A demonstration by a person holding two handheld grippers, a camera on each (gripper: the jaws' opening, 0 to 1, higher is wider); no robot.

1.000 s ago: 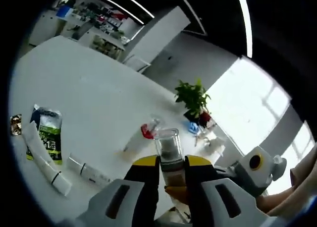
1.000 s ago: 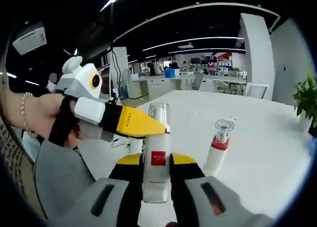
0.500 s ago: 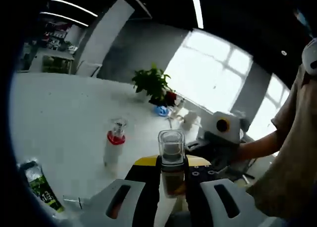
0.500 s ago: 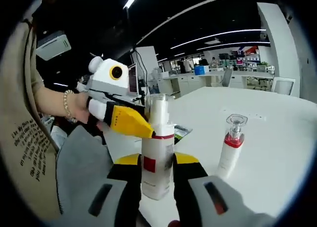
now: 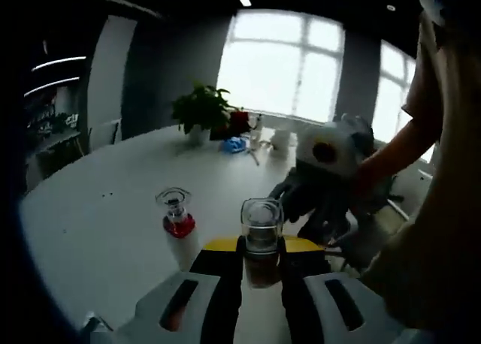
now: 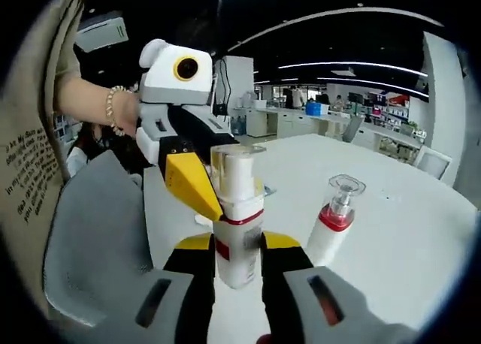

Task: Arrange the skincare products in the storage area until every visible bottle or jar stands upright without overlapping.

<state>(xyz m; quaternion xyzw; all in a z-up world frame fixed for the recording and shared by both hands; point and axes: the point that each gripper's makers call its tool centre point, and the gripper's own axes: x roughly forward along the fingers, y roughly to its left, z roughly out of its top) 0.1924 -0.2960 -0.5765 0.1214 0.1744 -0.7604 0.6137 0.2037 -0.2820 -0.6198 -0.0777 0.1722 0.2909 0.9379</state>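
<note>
The bottle (image 6: 237,209), white with a clear cap and a red band, stands upright over a white table (image 6: 406,231), pinched low down between the jaws of the right gripper (image 6: 237,263). The left gripper (image 6: 194,180) comes in from the left of the right gripper view, its yellow jaw against the bottle's neck; in the left gripper view the left gripper (image 5: 261,255) clamps the same bottle (image 5: 261,231) just under the cap. A second bottle (image 6: 332,218) with a red collar stands upright on the table just beside it, apart from it. The room is a dim open office with ceiling strip lights, desks far back, bright windows (image 5: 289,62) and a potted plant (image 5: 201,113) at the table's far end. The bottle's base is hidden behind the jaws, so whether it touches the table cannot be told.
</note>
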